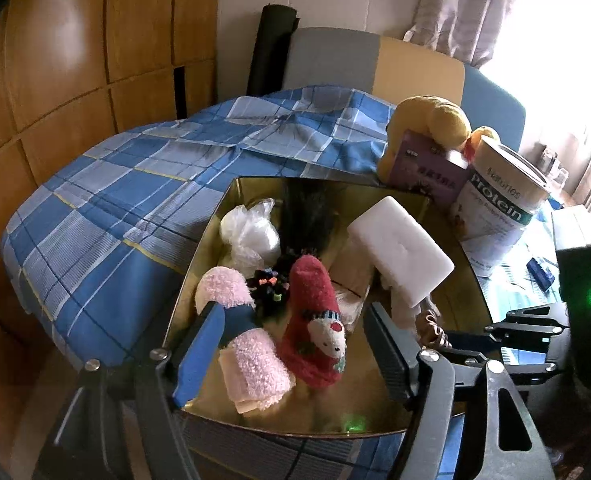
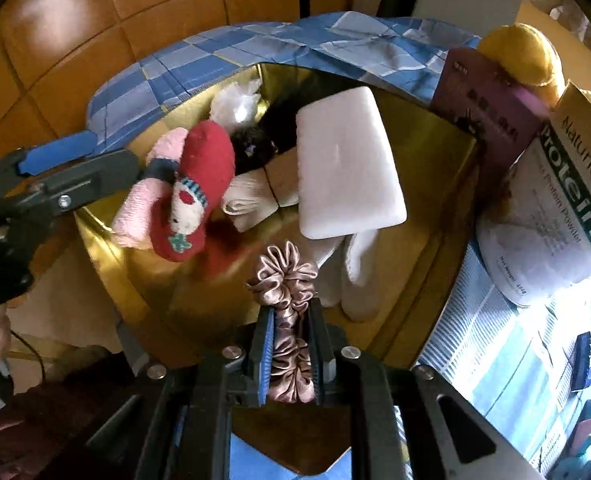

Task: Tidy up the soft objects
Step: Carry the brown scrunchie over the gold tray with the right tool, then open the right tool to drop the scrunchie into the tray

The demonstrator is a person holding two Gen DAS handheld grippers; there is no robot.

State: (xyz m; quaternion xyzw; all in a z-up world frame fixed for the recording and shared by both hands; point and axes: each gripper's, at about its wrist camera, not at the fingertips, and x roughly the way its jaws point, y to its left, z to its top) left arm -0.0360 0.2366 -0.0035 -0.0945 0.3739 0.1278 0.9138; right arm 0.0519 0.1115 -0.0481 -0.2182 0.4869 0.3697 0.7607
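Your right gripper (image 2: pixel 291 344) has its jaws drawn narrow and clamped on a dusty-pink satin scrunchie (image 2: pixel 289 300). The ruffled cloth is squeezed between the two blue-lined pads, with one bunched loop sticking out past the fingertips and the rest gathered back between the fingers. You hold it above the near edge of the shiny gold box (image 2: pixel 435 152), pointing steeply down into it.

Your left gripper (image 1: pixel 291 344) stands with its jaws wide apart at the near left corner of that box. Between them lie a fluffy pink rolled sock with a dark blue band (image 1: pixel 243 344) and a red fuzzy sock with a white bear face (image 1: pixel 315 320). The blue left pad sits against the pink sock's band (whether it presses, I cannot tell); the red sock lies clear of the right pad, so nothing is gripped.

Farther into the box rest a white rectangular foam block (image 2: pixel 347 164), tilted on folded cream cloths, a crumpled white plastic bag (image 1: pixel 251 232) at the far left, and a dark furry bundle (image 1: pixel 307 216) beside it.

The box sits on a bed covered by a blue checked sheet (image 1: pixel 135 184). To the right stand a cream protein powder tin (image 1: pixel 499 200), a purple carton (image 1: pixel 427 172) and a yellow plush toy (image 1: pixel 435 120) behind them.
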